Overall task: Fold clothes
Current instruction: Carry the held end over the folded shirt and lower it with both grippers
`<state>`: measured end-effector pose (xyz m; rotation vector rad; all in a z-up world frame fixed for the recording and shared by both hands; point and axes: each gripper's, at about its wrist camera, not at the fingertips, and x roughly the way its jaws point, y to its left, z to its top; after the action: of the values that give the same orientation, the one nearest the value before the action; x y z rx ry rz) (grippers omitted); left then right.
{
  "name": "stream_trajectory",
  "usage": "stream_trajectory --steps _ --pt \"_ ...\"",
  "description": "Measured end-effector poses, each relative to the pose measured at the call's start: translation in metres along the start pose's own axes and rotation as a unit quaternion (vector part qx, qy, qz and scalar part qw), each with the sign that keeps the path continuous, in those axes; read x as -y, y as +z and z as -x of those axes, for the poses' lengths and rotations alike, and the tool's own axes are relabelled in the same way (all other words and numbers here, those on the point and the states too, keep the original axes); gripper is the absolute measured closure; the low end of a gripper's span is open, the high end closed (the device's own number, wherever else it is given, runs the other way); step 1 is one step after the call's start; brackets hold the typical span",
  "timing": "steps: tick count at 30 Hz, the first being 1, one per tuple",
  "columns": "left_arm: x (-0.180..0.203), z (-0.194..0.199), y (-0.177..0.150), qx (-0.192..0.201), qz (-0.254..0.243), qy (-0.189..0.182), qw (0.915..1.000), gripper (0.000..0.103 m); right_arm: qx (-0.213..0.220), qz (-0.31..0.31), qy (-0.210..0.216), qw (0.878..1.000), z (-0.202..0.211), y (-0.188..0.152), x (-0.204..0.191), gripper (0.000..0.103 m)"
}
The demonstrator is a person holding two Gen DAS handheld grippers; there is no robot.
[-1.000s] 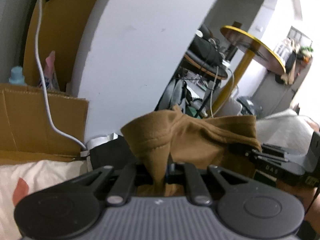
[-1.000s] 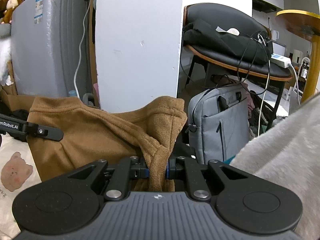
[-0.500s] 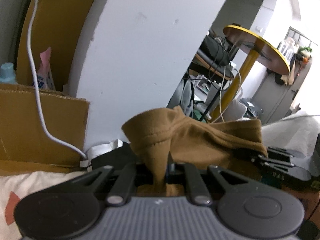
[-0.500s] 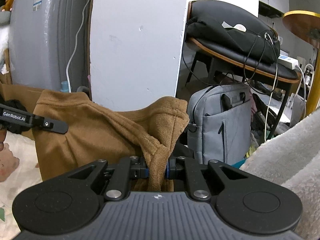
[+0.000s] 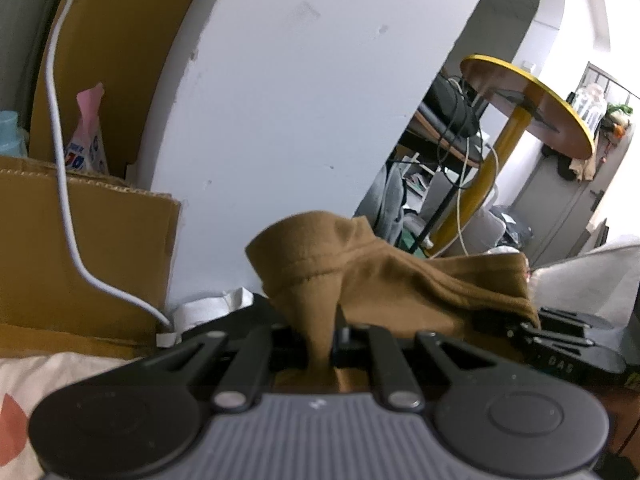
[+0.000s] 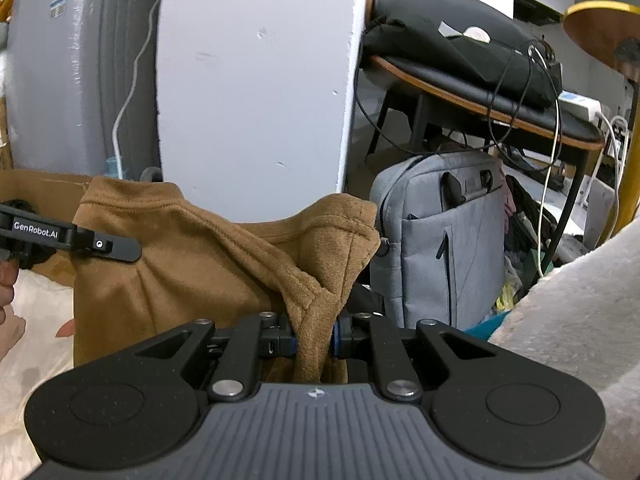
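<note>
A brown garment (image 5: 384, 280) hangs stretched between my two grippers. My left gripper (image 5: 322, 332) is shut on one bunched corner of it, the cloth rising in a fold just ahead of the jaws. My right gripper (image 6: 314, 340) is shut on the other corner of the brown garment (image 6: 208, 276). In the right wrist view the left gripper (image 6: 100, 245) shows at the far left edge, clamped on the cloth. In the left wrist view the right gripper (image 5: 552, 344) shows at the lower right. The fingertips are hidden by fabric.
A white wall panel (image 5: 304, 112) stands close ahead, with a cardboard box (image 5: 80, 248) and a white cable (image 5: 60, 152) to its left. A grey bag (image 6: 444, 240) leans under a black chair (image 6: 460, 64). A yellow-rimmed round table (image 5: 532, 108), a printed bedsheet (image 6: 36, 344) and a pale fleece blanket (image 6: 576, 312) lie around.
Both grippers have sunk and moved closer to the white wall panel, carrying the brown garment with them. Both grips are unchanged.
</note>
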<state>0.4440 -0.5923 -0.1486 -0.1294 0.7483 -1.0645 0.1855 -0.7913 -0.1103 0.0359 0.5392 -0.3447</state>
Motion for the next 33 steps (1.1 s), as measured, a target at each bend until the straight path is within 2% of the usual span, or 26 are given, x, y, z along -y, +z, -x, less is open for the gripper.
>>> stream_trajectory --steps 13,19,25,28,31,33 --pt "-0.026 -0.039 -0.008 -0.011 -0.003 0.002 0.9999 0.093 -0.021 0.001 -0.001 1.0 -0.045 -0.008 0.009 0.086" --pt "-0.041 -0.057 -0.009 -0.022 0.007 -0.002 0.9997 0.092 -0.033 0.001 -0.007 0.999 -0.067 -0.012 0.012 0.086" --pt "-0.055 -0.074 -0.018 -0.028 0.031 0.011 0.9991 0.091 -0.048 -0.003 -0.01 0.999 -0.095 -0.018 0.014 0.086" --pt "-0.062 -0.082 -0.018 -0.032 0.056 0.018 0.9978 0.085 -0.054 -0.016 -0.012 0.998 -0.106 -0.021 0.016 0.086" --pt "-0.069 -0.089 -0.019 -0.035 0.072 0.028 0.9964 0.074 -0.062 -0.021 -0.014 0.998 -0.117 -0.026 0.018 0.086" --pt "-0.075 -0.093 -0.022 -0.037 0.082 0.035 0.9953 0.058 -0.07 -0.02 -0.015 0.997 -0.125 -0.03 0.019 0.081"
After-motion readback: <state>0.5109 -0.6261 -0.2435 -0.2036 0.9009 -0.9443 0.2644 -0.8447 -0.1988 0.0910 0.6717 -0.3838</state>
